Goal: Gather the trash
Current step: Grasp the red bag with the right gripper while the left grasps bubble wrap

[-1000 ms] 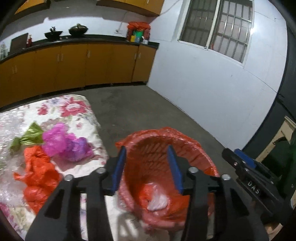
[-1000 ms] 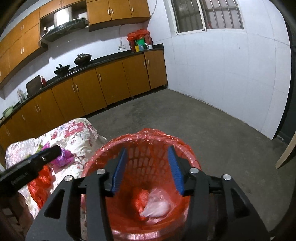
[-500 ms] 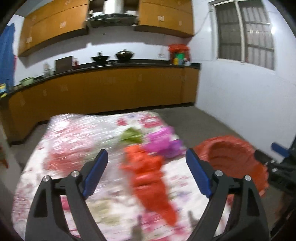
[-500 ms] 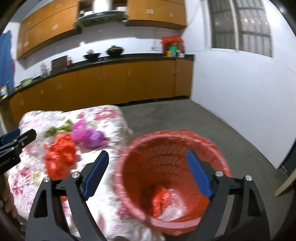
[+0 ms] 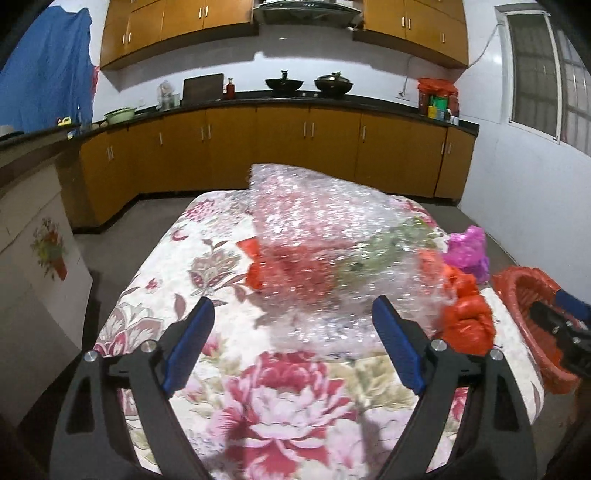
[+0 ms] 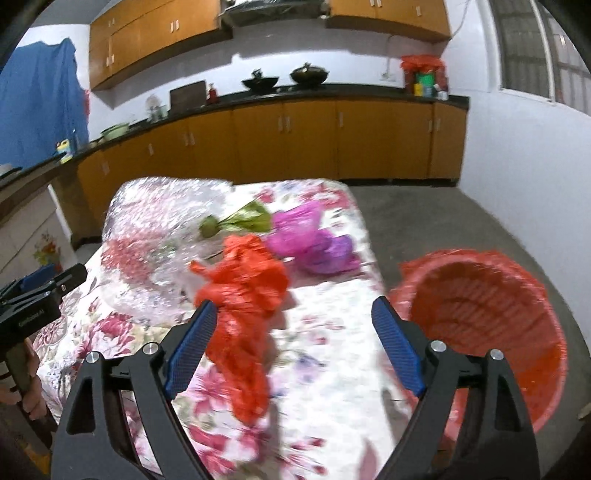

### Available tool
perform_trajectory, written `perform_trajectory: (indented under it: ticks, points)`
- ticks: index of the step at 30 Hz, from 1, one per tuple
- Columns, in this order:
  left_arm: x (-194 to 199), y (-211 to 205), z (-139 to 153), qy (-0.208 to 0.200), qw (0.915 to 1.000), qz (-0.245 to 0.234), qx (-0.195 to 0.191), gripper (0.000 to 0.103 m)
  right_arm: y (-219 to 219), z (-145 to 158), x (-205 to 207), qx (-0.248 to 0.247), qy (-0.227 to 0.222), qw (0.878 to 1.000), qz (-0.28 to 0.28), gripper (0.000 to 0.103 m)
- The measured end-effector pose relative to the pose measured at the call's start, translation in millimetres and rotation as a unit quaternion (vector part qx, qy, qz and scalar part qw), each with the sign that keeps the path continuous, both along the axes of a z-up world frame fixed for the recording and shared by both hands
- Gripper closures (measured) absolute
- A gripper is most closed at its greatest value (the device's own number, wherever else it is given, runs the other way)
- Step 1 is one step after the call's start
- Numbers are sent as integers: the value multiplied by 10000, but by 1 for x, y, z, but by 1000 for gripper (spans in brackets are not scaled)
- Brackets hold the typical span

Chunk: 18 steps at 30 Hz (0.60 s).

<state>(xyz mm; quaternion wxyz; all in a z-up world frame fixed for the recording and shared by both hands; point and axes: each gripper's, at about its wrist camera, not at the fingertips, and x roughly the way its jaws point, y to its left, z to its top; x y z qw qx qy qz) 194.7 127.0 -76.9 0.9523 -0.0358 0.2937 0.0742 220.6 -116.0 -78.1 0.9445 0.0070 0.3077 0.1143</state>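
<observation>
text: faint print on left gripper point(image 6: 37, 295) body | illegible | no other text

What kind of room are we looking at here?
Most likely a home kitchen: orange-brown cabinets run along the wall under a dark counter, two woks sit below a range hood, and a table with a floral cloth stands in the middle.

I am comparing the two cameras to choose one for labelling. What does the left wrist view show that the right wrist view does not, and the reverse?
Only the left wrist view shows the crumpled red plastic scrap at the left edge of the clear bubble wrap sheet.

Only the right wrist view shows the inside of the red plastic-lined waste basket.

Both show the floral tablecloth, orange-red plastic bag, purple plastic bag, wilted green leaves, and open jaws.
</observation>
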Motion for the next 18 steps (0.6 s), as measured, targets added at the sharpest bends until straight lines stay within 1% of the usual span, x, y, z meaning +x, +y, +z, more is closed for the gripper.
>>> perform_trajectory:
  ticks: [6, 9, 14, 18]
  points:
    - [5, 17, -9, 92, 9997, 107, -204, 18, 27, -20, 14, -145, 269, 9993, 201, 20]
    - [11, 22, -12, 79, 9996, 161, -227, 18, 36, -29, 21, -268, 357, 9988, 209, 20]
    - [26, 23, -18, 113, 9997, 87, -202, 18, 42, -39, 31, -286, 541, 9979, 233, 20]
    - [39, 25, -26, 276, 9994, 65, -209, 28, 47, -42, 35, -315, 590, 9973, 306, 21]
